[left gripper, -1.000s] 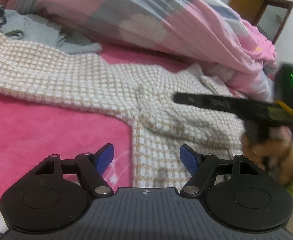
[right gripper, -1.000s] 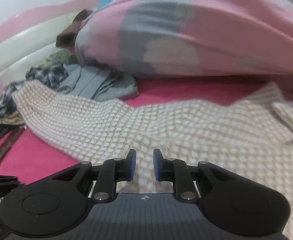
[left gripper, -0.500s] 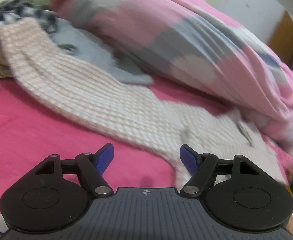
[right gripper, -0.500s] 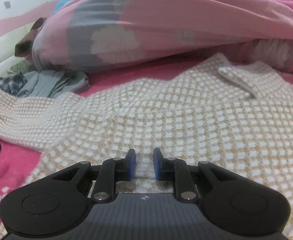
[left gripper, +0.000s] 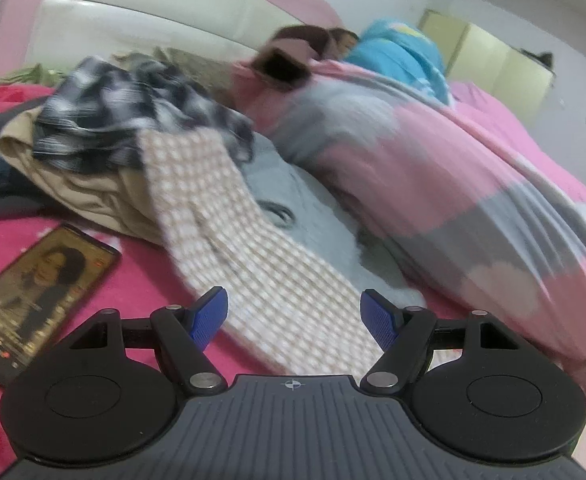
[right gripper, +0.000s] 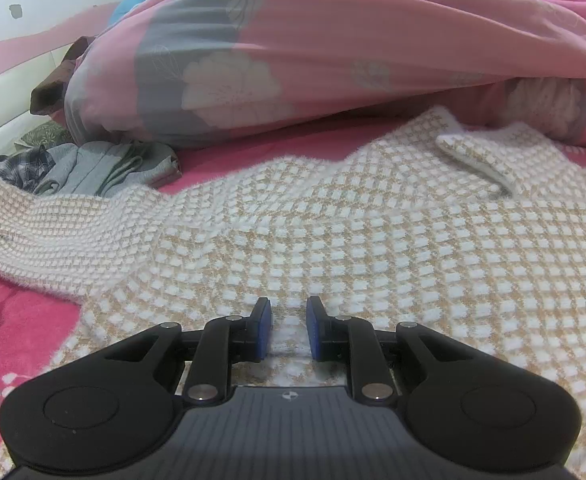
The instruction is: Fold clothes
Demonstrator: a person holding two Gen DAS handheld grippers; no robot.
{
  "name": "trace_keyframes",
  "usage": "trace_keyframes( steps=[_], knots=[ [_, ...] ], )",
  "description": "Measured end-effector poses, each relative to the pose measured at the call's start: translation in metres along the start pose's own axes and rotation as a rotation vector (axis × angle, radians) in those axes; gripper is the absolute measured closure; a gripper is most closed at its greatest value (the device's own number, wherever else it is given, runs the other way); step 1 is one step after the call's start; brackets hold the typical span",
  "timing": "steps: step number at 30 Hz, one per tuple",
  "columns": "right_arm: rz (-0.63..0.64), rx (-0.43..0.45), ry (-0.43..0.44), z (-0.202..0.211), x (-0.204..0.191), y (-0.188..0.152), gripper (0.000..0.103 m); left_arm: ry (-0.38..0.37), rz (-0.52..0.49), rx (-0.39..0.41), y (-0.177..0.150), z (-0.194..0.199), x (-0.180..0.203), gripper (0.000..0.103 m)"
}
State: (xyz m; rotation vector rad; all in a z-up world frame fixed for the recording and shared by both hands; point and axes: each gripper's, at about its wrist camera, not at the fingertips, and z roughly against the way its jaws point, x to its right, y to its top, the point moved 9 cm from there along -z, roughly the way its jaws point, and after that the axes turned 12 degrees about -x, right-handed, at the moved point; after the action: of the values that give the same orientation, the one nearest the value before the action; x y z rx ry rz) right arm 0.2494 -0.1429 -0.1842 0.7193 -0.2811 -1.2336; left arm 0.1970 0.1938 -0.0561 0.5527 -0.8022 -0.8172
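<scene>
Your checked sweater (right gripper: 373, 232) lies flat across the pink bed (right gripper: 17, 320), its body spread under your right gripper (right gripper: 289, 330) and its collar toward the rolled duvet (right gripper: 333, 40). One sleeve (left gripper: 245, 248) runs long and straight toward the headboard (left gripper: 153, 28) end, its cuff up against the clothes pile (left gripper: 105, 140). Your left gripper (left gripper: 295, 316) stands wide apart above that sleeve, grasping nothing. The right one's jaws sit narrowly apart over the knit; whether they pinch it, you cannot tell.
</scene>
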Motion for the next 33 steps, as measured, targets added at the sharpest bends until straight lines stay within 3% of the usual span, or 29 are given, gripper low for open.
trace_keyframes(
  steps=[8,13,18,25,33],
  knots=[
    [0.008,-0.002,-0.009,0.0,-0.001,0.0,0.083,0.085,0.079,0.15,0.041,0.007,-0.032,0.029],
    [0.016,-0.004,-0.015,-0.001,-0.001,0.001,0.083,0.125,0.119,0.197,0.064,0.002,-0.055,0.03],
    [0.018,-0.005,-0.017,-0.001,-0.001,0.001,0.083,0.143,0.172,0.202,0.075,-0.008,-0.075,0.031],
    [0.021,-0.007,-0.016,-0.001,-0.001,0.001,0.083,0.124,0.148,0.176,0.077,-0.025,-0.075,0.048],
    [0.017,-0.007,-0.014,-0.001,-0.001,0.001,0.083,0.127,0.167,0.158,0.075,-0.038,-0.083,0.055]
  ],
)
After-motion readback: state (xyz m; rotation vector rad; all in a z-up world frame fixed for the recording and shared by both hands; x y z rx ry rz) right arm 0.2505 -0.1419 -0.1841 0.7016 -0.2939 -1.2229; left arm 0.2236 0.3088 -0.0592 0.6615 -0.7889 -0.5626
